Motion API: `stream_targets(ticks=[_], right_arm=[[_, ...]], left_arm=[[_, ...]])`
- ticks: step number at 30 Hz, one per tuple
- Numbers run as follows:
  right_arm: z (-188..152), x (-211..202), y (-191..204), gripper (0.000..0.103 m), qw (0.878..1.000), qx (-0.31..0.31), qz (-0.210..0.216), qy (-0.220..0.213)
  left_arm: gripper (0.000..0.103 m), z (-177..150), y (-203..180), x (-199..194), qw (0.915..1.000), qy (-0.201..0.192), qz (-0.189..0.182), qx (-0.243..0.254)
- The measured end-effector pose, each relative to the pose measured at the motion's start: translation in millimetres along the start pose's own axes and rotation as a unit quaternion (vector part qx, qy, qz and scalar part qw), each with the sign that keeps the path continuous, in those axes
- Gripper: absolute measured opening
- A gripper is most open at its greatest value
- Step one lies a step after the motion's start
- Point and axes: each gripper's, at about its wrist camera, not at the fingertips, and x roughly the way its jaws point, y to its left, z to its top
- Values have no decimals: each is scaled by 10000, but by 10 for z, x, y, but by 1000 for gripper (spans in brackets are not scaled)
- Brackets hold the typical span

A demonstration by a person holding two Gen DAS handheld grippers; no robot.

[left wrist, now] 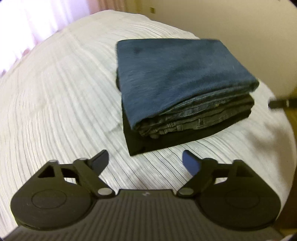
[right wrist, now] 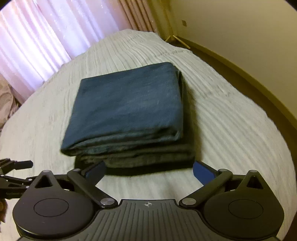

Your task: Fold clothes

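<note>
A: Where are the clothes lying?
B: The folded jeans [left wrist: 178,77] are sitting on a dark garment [left wrist: 167,139], mid-bed [left wrist: 55,92].
A: Grippers?
B: The left gripper [left wrist: 144,161] and right gripper [right wrist: 148,170] are gaping wide, gripping nothing.

- We are in a bedroom of a home, or a room much like one.
- We see a bed [right wrist: 232,129] filling most of both views, covered by a pale bedspread with fine ribbed stripes.
- Behind the bed hang sheer curtains [right wrist: 37,37] with daylight glowing pinkish through them, and beside them a heavier beige drape [right wrist: 137,14].
- A plain cream wall [right wrist: 241,27] runs along the bed's far side, with a dark skirting strip [right wrist: 241,61] at its foot.
- On the bedspread lies a stack of folded clothes [left wrist: 178,77], blue denim on top of darker pieces, the sort of laundry we would sort at home.
</note>
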Motion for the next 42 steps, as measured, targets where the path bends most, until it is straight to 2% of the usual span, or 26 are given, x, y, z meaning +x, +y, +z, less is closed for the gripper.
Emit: stream_targets(ticks=[3,6,7,11,17,22,25,30,38,42], right_arm=[[-222,-155,148,103,9999,125,-119,4],[-414,-380,321,103,9990,166,-325,-253],[-471,-457,398,103,9984,176,-410,-346],[-706,-774,723,103,9946,190,-748,-696],[-1095,-1227,1243,103,9866,34,-1126,-1178],[-1311,-1400,1398,103,9873,234,-1122,-1102],[-1328,-1439,1434,103,9889,123,-1057,-1036],[-1199,-1440,1400,103,9900,133,-1013,-975],[-964,-1493,1394,103,9921,-402,-702,-955],[-906,-1443,1331,103,9933,-464,-644,-844]], left_arm=[[96,-122,102,-163,9991,-78,-42,-406],[98,-237,151,-354,9976,-141,-237,-632],[101,-272,144,-413,9974,-185,-323,-621],[102,-433,107,-734,9974,-358,-433,-447],[102,-676,125,-1224,9956,-484,-656,-468],[102,-835,80,-1471,9972,-538,-498,-165],[101,-886,7,-1561,9972,-708,-240,66],[101,-851,-44,-1572,9970,-726,-219,-182],[101,-702,-154,-1556,9957,-824,-20,-423],[101,-643,-157,-1542,9949,-852,78,-534]])
